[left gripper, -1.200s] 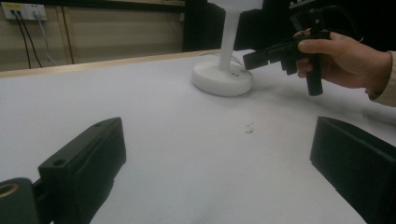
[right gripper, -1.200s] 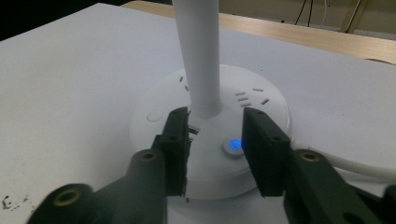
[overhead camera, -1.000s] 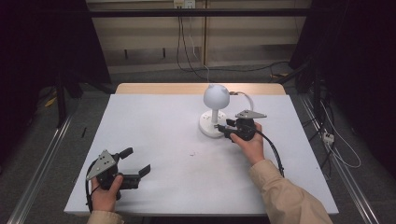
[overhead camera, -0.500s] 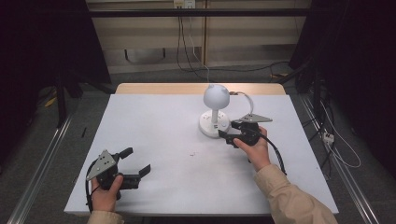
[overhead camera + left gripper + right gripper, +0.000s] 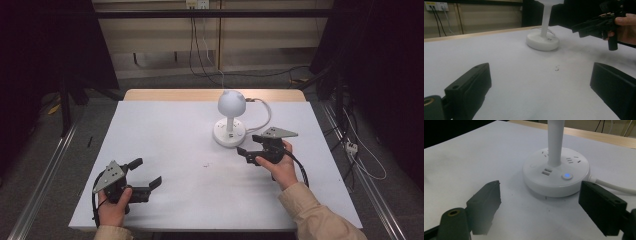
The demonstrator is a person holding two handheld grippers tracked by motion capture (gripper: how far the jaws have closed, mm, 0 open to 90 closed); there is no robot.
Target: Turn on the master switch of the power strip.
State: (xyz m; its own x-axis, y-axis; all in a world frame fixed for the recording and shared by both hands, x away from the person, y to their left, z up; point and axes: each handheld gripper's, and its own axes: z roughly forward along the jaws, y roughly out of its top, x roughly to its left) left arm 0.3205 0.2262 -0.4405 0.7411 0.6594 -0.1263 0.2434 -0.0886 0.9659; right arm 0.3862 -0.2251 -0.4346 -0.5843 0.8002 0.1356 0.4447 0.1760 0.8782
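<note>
Bench (image 5: 165,130) white and mostly bare, running from the near edge to a wooden strip at the far side. Right of centre toward the far edge, white lamp (image 5: 231,105): round head on a slim stem, upright on a disc base (image 5: 229,134) with sockets, its cord (image 5: 265,112) looping away to the far right.

Right gripper (image 5: 248,143) now just near of that base, jaws wide apart and empty, aimed at the base but clear of it. Pulled back toward the near side compared with a second ago, when sitting right up against the base. Left gripper (image 5: 147,171) parked at the near left corner, well apart from the lamp, jaws likewise spread wide on nothing, unmoved over that second.

On top of the base, facing the right gripper, small round button (image 5: 566,175) glowing blue beside two USB ports. Judging from the retreat and the glow: press on the switch probably finished and registered, with little left beyond clearing the hand away. Smallest of all, dark speck (image 5: 205,164) mid-bench, of no consequence.
</note>
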